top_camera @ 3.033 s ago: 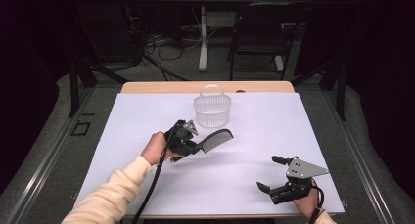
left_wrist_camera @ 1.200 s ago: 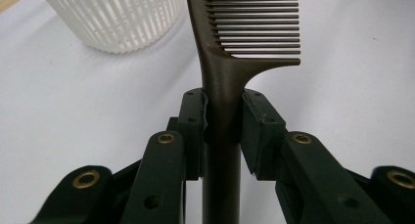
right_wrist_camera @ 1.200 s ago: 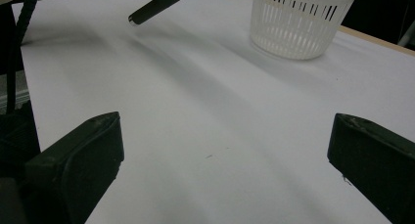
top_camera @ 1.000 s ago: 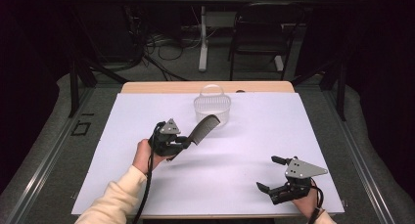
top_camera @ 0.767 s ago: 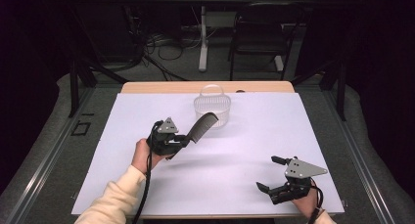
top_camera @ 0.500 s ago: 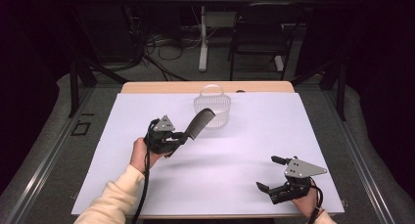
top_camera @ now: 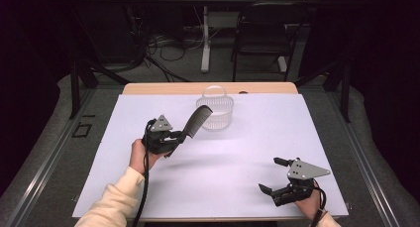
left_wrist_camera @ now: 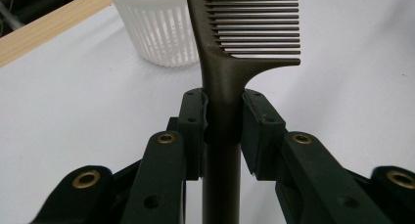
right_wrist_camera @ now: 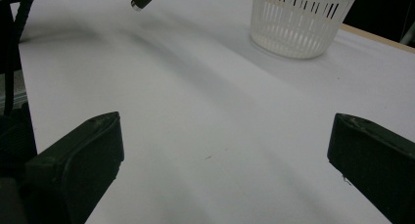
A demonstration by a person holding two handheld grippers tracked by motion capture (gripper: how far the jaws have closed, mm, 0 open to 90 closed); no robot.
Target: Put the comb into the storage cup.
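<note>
Left of centre in the high view, my left gripper (top_camera: 174, 139) pinches the comb (top_camera: 197, 120) by its handle, fingers (left_wrist_camera: 192, 121) pressed on it, teeth beside the basket (top_camera: 218, 113). It seems light, stiff, slippery. My right gripper (top_camera: 275, 176) stands spread.

1 comb (top_camera: 196, 121), 1 white basket (top_camera: 216, 113), 2 grippers, 1 table (top_camera: 297, 123).

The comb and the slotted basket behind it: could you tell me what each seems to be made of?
The comb looks like moulded dark brown plastic with a matt, slightly satin finish: handle and teeth form one seamless piece. The basket appears to be white plastic, faintly glossy, its thin, evenly slotted walls suggesting moulding. Neither material is certain from looks alone.
</note>
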